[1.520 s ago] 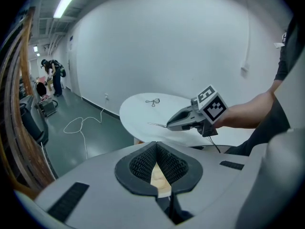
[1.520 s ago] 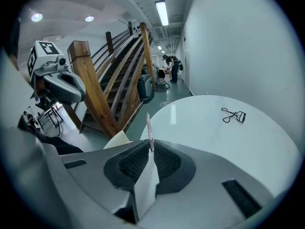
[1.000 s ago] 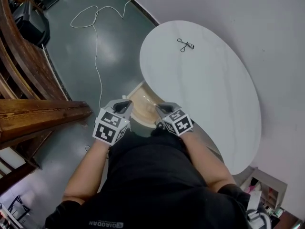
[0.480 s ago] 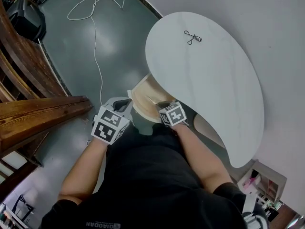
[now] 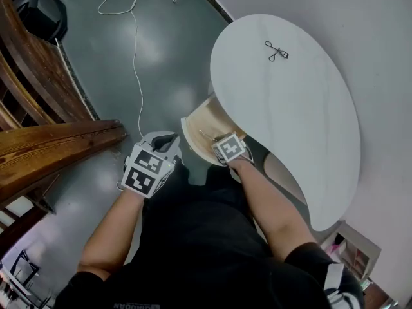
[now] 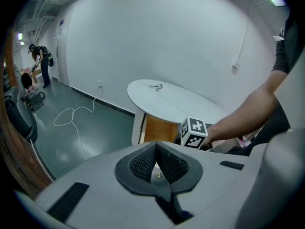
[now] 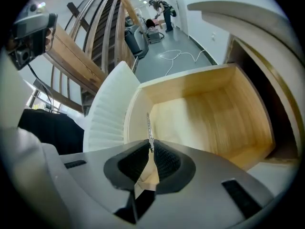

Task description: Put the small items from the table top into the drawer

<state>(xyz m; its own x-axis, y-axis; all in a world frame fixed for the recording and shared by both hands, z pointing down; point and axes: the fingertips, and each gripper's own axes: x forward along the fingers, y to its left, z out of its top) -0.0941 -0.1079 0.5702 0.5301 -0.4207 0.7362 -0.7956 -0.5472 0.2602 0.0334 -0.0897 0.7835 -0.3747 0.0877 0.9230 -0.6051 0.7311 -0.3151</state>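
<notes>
**Head view.** The right hand-held gripper (image 5: 217,145) has come down over the last second. It now tips steeply into the open pale wooden drawer (image 5: 196,124), which juts out below the white oval counter (image 5: 302,121) — so the drop-off looks close, as I judge it. The left hand-held gripper (image 5: 166,143) hangs just beside the drawer's front, above the grey-green floor (image 5: 161,63), and has shifted only a little. One small dark metal eyelash curler (image 5: 277,50) lies at the counter's far end, where it lay before. No other small item shows on the top, so I take it to be the last one to fetch.

**Left gripper view.** This hand-held gripper's jaws stand together, their ribbed pads meeting at the tips with nothing between them. Ahead are the counter (image 6: 176,99) with the eyelash curler (image 6: 154,86) on it and the drawer (image 6: 159,130) beneath. The marker cube (image 6: 194,131) of the right hand-held gripper sits over the drawer. One white cable (image 6: 71,118) loops on the floor.

**Right gripper view.** The jaws are nearly closed and pinch a thin silvery metal strip (image 7: 148,125) — what tool it is I cannot tell. It sticks out past the pads, above the drawer's bare wood bottom (image 7: 214,113), and is not yet let go. Nothing else shows inside the drawer.

Counted across the views: two hand-held grippers, one counter, one drawer, one eyelash curler, one metal strip and one cable.
</notes>
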